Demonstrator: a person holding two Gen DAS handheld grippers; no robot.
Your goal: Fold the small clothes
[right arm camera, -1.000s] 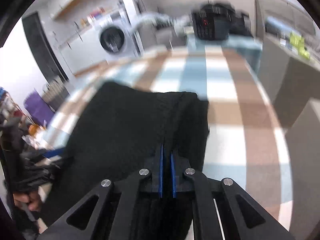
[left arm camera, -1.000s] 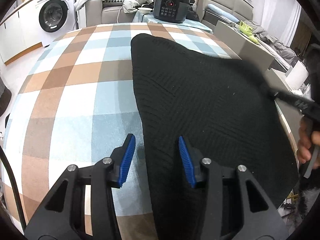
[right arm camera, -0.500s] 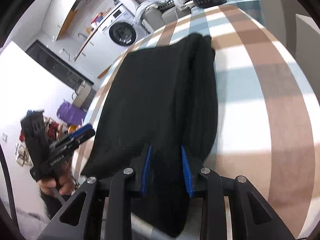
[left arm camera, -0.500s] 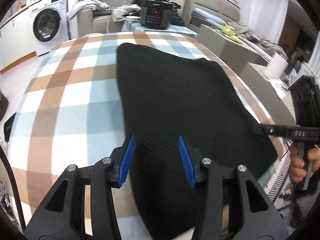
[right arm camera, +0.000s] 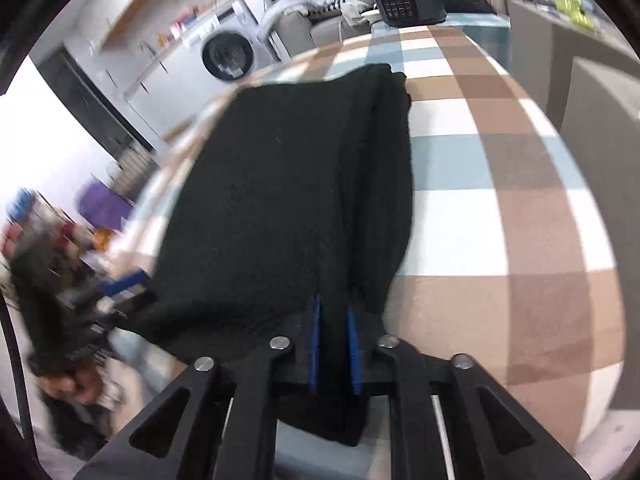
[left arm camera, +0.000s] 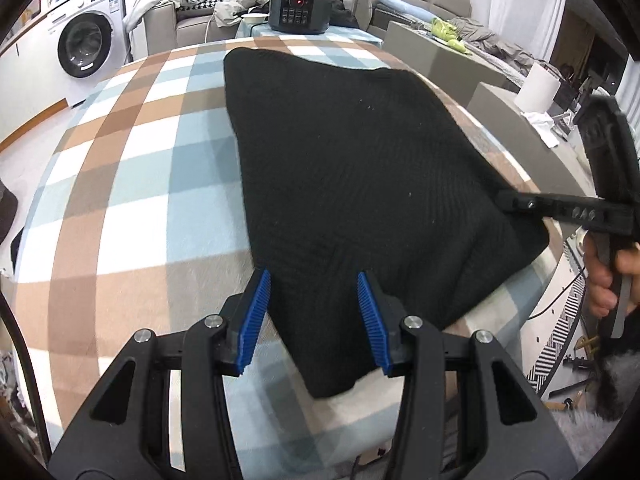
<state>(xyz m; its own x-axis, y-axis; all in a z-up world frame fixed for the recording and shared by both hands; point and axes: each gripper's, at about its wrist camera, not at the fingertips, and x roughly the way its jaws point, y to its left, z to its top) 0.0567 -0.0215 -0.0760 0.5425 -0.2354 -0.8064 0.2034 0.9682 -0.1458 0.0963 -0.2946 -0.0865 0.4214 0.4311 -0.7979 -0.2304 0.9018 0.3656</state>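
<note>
- Black knit garment (left arm camera: 352, 168): lying flat on the tabletop (left arm camera: 132, 184), which is wearing a checked cloth of blue, brown and white squares. The piece is taking up the middle to right-hand part of the left wrist view; its near corner is hanging slightly past the tabletop's near edge. In the right wrist view a lengthwise fold or ridge is running along its right side.
- Left gripper (left arm camera: 312, 316): hovering over the garment's near corner with its blue fingers (left arm camera: 256, 312) standing apart. The fabric is lying between and under them; the pads are not pressing on it.
- Right gripper (right arm camera: 332, 344): its blue fingers (right arm camera: 316, 340) are sitting close together with a narrow gap, having just been closing, and black fabric is filling that gap at the garment's near edge. Whether the pads are actually pinching the cloth cannot be told. In the left wrist view this tool is reaching in from the right, its tip at the garment's right edge, with a hand (left arm camera: 604, 276) gripping the handle.
- Black electric cooker (left arm camera: 300, 6): standing on a separate small surface beyond the tabletop's far edge, well apart from the garment.
- Washing machine (left arm camera: 84, 44): standing against the wall at far left.
- White roll (left arm camera: 538, 86): standing on a grey surface to the right.
</note>
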